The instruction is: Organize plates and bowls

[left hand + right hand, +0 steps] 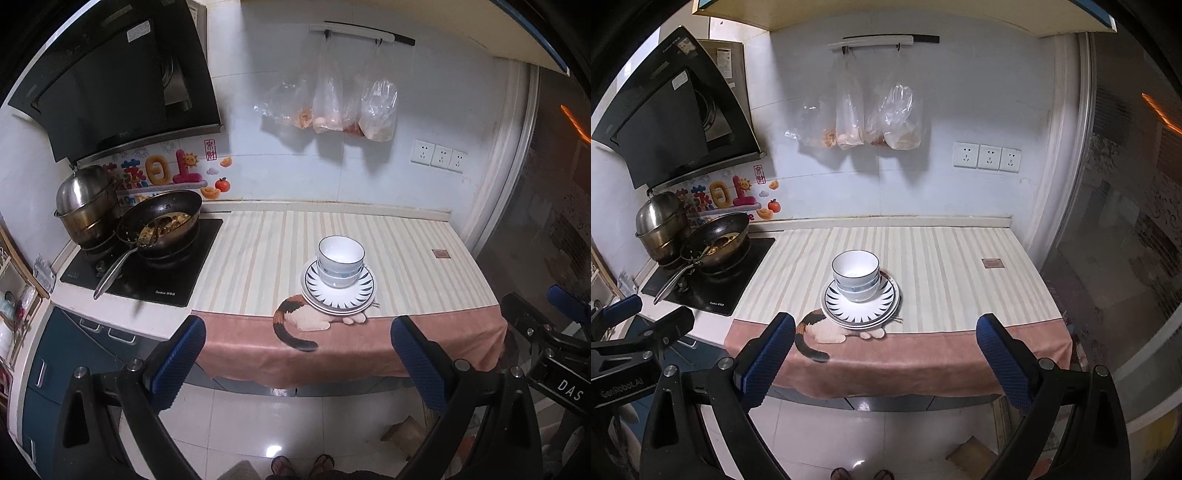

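White bowls with blue rims [340, 264] [855, 274] are nested in a stack on stacked white plates with dark ray pattern [360, 295] [882, 308], near the front of a striped cloth on the counter [258, 258] [942, 280]. My left gripper [299, 360] is open and empty, held back from the counter's front edge, over the floor. My right gripper [886, 360] is open and empty, likewise back from the counter. Each gripper shows at the edge of the other's view.
A hob [147, 280] at the left carries a black wok with food [162, 221] [716, 240] and a steel steamer pot [86, 201]. Plastic bags [332, 107] hang on the back wall. A glass door [1126, 240] bounds the right.
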Motion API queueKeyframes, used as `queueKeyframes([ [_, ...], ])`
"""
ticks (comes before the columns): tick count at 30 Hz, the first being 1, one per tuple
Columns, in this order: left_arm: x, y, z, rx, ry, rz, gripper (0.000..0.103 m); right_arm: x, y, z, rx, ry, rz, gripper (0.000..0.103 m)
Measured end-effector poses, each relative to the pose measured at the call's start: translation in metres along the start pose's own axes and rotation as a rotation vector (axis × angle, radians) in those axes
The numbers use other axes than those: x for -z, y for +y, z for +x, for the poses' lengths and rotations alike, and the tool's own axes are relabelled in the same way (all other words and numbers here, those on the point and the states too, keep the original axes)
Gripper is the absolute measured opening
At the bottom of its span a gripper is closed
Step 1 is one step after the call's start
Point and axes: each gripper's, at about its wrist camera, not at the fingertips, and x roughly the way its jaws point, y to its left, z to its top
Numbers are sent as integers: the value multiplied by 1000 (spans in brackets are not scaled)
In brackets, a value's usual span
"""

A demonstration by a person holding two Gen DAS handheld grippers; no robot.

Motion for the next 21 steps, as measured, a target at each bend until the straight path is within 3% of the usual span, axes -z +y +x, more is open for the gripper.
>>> queueKeyframes([
  [21, 8, 12, -8, -51, -19, 12, 103, -3, 7, -1, -4, -2, -29, 101],
])
